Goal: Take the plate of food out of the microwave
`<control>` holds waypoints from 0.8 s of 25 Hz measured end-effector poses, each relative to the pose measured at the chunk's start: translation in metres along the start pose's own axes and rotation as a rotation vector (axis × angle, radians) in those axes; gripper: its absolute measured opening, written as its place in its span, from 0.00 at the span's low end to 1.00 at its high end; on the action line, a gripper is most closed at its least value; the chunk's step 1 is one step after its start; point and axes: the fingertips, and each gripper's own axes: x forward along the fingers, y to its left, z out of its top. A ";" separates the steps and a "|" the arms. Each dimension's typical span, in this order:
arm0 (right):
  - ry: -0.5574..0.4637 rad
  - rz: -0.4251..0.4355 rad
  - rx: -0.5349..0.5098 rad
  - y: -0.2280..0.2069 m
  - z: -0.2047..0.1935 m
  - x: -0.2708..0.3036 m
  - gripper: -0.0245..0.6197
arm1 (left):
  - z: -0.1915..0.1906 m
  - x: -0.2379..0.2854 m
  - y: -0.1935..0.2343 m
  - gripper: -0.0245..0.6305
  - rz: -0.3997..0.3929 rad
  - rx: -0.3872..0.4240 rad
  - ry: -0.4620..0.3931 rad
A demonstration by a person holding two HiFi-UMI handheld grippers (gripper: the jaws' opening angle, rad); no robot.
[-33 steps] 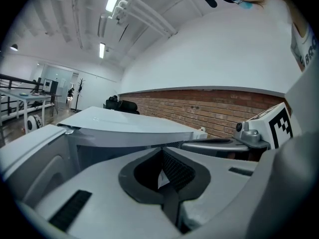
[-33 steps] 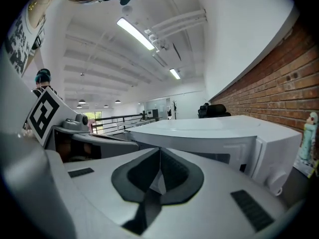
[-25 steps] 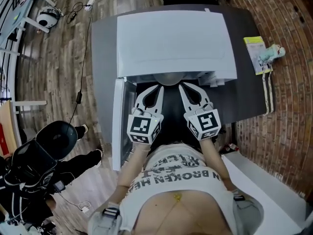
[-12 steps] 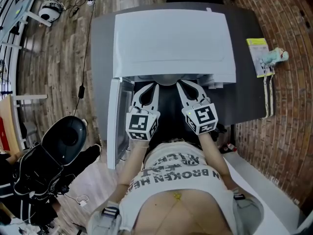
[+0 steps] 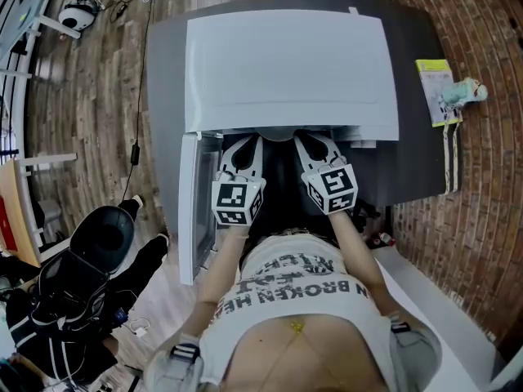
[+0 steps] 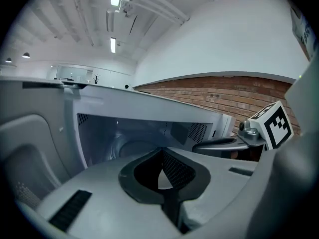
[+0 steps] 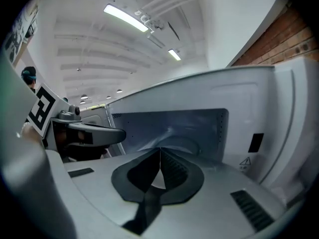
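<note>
Points left tongs (image 5: 248, 144) and right tongs (image 5: 305, 142) side by side at the mouth of the white microwave (image 5: 290, 64) on the dark grey bench (image 5: 163, 96). Holds both pairs closed, tips pressed together, nothing gripped. Leaves the door (image 5: 189, 211) swung open on the left. Shows a pale round plate (image 6: 127, 148) dimly inside the cavity, ahead of both tips and untouched; food on it too dim to make out. At the bench's right edge, well apart, a yellow-green booklet (image 5: 433, 90).
</note>
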 end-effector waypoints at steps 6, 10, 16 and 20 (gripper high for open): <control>0.068 -0.025 0.018 -0.012 -0.022 0.015 0.05 | -0.020 0.013 0.009 0.05 0.003 -0.010 0.056; 0.099 -0.040 0.038 -0.023 -0.036 0.018 0.05 | -0.035 0.022 0.010 0.05 0.008 -0.028 0.086; 0.124 -0.038 0.013 -0.027 -0.042 0.027 0.05 | -0.049 0.031 0.018 0.05 0.021 -0.074 0.119; 0.131 -0.035 0.021 -0.025 -0.042 0.030 0.05 | -0.053 0.033 0.022 0.05 0.021 -0.083 0.132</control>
